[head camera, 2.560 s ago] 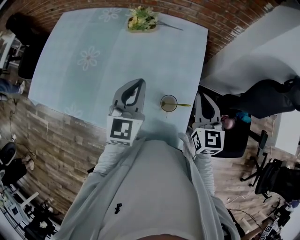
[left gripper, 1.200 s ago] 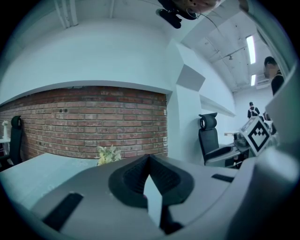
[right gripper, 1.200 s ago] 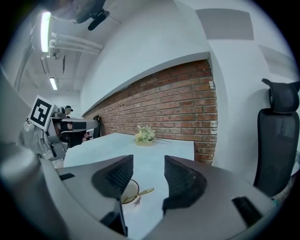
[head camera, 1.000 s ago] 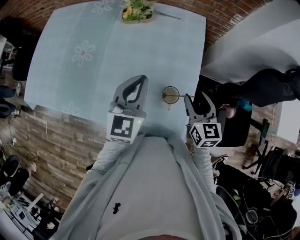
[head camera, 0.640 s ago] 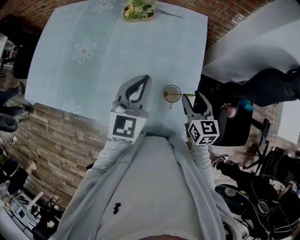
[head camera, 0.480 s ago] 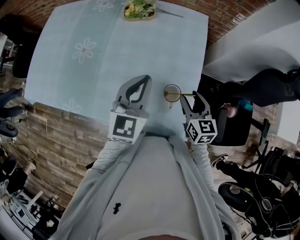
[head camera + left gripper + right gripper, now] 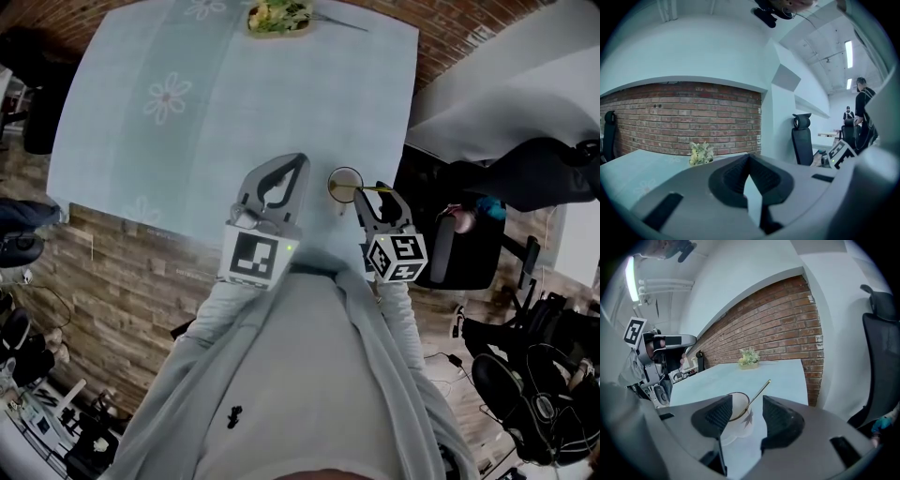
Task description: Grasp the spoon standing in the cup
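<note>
"Grey plastic, my right tool: jaws spread wide, gripping nothing. Through the gap I look straight at the cup and the spoon standing in it."

"Is the spoon touching either jaw?"

"Not that I can see. Its thin golden handle leans out over the rim toward my right and rises between the two jaws. I cannot tell whether it lies inside the gap or just past the tips. In the head view the tool sits just beside the cup, on its right, at the near edge of the tabletop."

"And your left?"

"My left tool is clenched, tips together, with nothing in it. It hangs over the tabletop just left of the cup."

"What lies further out?"

"A pale blue cloth with flower prints covers the tabletop. A small bunch of flowers stands at the far edge, near a brick wall. A black office chair stands past the tabletop's right side."
</note>
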A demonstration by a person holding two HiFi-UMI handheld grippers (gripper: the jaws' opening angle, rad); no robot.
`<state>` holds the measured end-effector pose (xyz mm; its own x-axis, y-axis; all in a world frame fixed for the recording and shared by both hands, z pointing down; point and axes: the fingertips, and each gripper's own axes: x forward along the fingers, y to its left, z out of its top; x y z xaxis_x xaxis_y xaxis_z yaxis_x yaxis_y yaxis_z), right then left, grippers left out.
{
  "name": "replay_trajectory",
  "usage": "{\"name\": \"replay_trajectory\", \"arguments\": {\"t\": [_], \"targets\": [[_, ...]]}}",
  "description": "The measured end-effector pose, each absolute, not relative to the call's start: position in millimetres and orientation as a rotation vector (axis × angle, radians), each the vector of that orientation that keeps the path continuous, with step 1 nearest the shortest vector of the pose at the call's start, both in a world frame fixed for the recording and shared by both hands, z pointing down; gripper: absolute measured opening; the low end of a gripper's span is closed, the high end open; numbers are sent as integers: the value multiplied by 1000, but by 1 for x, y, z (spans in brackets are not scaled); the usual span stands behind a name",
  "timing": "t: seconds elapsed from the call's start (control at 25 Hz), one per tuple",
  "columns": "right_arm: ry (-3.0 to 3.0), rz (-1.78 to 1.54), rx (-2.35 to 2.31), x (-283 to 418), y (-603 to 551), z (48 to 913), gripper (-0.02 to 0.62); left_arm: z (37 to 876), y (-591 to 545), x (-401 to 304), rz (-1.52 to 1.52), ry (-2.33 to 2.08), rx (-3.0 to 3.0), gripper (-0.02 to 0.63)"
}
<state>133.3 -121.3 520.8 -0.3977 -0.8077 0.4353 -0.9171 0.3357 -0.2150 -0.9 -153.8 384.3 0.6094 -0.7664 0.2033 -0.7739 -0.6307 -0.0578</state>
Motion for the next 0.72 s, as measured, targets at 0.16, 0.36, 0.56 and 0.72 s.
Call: {"name": "replay_trajectory", "arguments": {"t": [0.16, 0.36, 0.56, 0.72], "targets": [[-2362, 667, 1560, 131, -121, 526, 213, 384, -151, 2, 302, -1327, 2744, 18], [-2382, 685, 1555, 128, -121, 527, 212, 388, -149, 3, 335, -1302, 2792, 18], [-2383, 685, 1575, 131, -120, 524, 198, 386, -148, 1, 299, -1321, 2733, 18], [-2380, 678, 1593, 134, -121, 523, 110, 388, -146, 1, 333, -1311, 2787, 18]]}}
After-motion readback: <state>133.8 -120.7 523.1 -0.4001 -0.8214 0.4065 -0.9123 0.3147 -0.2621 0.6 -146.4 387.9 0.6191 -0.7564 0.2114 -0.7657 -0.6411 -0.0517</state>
